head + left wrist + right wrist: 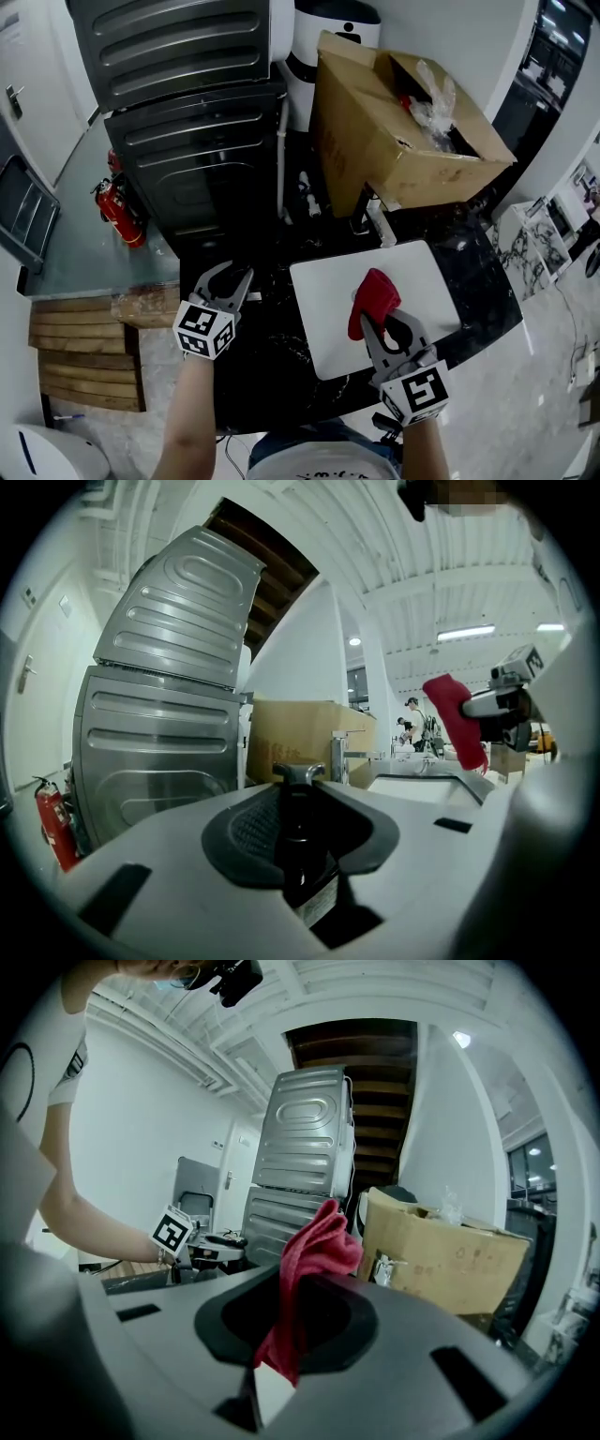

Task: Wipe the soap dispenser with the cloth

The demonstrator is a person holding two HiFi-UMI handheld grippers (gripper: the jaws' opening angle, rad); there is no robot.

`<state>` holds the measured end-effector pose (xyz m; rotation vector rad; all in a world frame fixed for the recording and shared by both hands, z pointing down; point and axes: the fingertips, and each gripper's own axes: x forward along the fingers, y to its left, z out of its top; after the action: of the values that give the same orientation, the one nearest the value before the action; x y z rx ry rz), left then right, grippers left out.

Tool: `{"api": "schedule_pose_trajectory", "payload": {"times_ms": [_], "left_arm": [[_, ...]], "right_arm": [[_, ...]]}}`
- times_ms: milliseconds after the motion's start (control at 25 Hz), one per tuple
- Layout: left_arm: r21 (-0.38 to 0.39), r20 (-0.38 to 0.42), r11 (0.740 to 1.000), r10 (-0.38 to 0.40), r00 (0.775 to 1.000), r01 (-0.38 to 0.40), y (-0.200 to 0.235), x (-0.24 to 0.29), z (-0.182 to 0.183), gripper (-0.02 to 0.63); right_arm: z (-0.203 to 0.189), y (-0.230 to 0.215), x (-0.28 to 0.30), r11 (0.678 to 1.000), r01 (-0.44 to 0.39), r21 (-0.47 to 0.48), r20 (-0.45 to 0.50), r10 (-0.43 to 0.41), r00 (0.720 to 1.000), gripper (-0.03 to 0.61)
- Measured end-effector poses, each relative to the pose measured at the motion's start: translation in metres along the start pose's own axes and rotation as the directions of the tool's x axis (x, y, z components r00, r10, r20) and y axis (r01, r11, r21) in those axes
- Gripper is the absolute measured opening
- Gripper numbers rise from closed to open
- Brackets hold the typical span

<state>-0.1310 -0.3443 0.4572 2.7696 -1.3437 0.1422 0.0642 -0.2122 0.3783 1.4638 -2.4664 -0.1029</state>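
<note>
I read this as the set-up step just before the wiping proper, with both tools loaded and no contact between them yet. The left gripper (232, 279) has its fingers (159, 855) closed on the soap dispenser (298, 836), a dark pump bottle that stands upright between the pads with its metal pump head poking up above them. From the head view the bottle is hard to pick out against the black bench (281, 375), but it sits at the bench's left part, beside the white basin (328, 347). The right gripper (386, 330) has its fingers pinched on the red cloth (373, 300), a bunched fold standing up out of the pads and a tail hanging below, held over the basin and well apart from the bottle. Behind both, the cardboard box (394, 122) is out of the way. My next move, as I judge it, is to bring the cloth across to the left until the loose fold touches the bottle's side, then stroke along the body while the left grip keeps it steady. I would want the fabric, not the right fingertips, to meet the bottle, and I would watch that the pump head is not pressed.
</note>
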Motion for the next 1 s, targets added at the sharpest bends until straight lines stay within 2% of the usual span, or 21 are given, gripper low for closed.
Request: {"api": "schedule_pose_trajectory", "payload": {"times_ms": [480, 720, 1000], "left_arm": [[0.036, 0.025, 0.999, 0.001, 1.0, -0.002, -0.001, 0.001, 0.007, 0.1], [0.116, -0.015, 0.993, -0.018, 1.0, 0.02, -0.002, 0.001, 0.004, 0.103], [0.033, -0.016, 0.998, -0.048, 0.999, 0.048, -0.001, 0.002, 0.001, 0.1]], "right_arm": [[0.002, 0.013, 0.008, 0.998, -0.047, -0.03, -0.007, 0.047, 0.999, 0.054], [0.004, 0.01, 0.003, 0.999, -0.044, -0.02, 0.009, 0.044, 0.999, 0.054], [0.003, 0.008, 0.0, 0.999, -0.041, 0.008, 0.02, 0.041, 0.999, 0.054]]}}
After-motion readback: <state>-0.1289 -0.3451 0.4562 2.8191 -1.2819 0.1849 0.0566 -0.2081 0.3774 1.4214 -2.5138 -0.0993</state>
